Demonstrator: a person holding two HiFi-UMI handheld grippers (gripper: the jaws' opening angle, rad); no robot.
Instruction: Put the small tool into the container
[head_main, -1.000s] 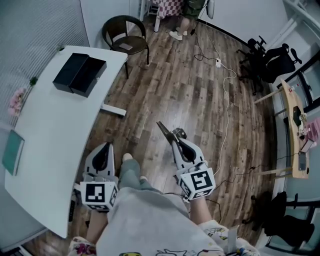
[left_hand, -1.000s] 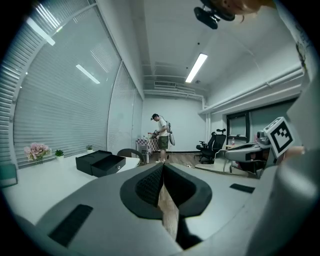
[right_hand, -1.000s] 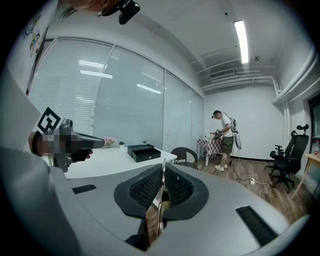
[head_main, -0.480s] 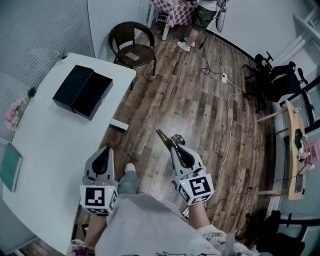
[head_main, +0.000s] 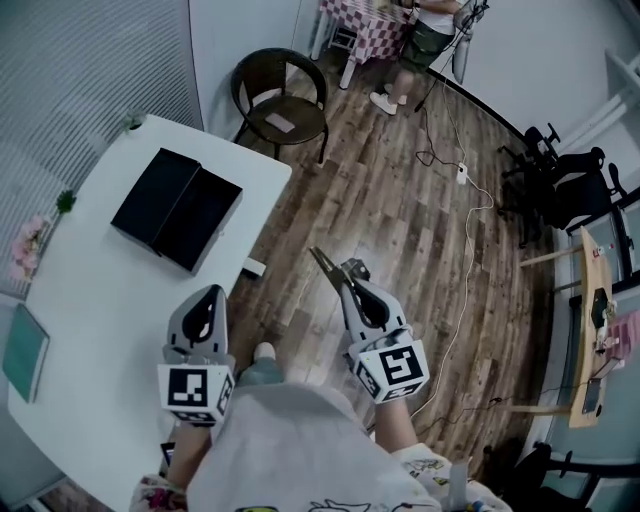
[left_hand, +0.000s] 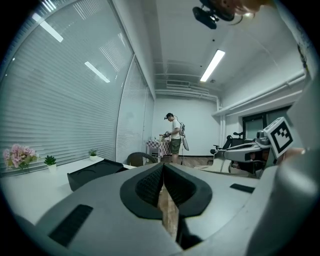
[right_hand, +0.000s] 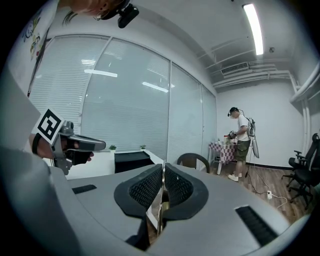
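A black open container lies on the white table at the left; it also shows in the left gripper view and the right gripper view. My right gripper is held over the wooden floor, shut on a small thin pointed tool that sticks out past the jaws toward the table. That tool is a thin metal strip between the pads. My left gripper hovers at the table's near edge, shut with nothing in it. Both grippers are well short of the container.
A dark round chair stands beyond the table's far end. A person stands at a checked table far back. A white cable runs across the floor. Black office chairs are at the right. A green book lies at the table's left edge.
The table, container and chair have slid down and right in the head view, so they are nearer. Both grippers keep the same pose and state.
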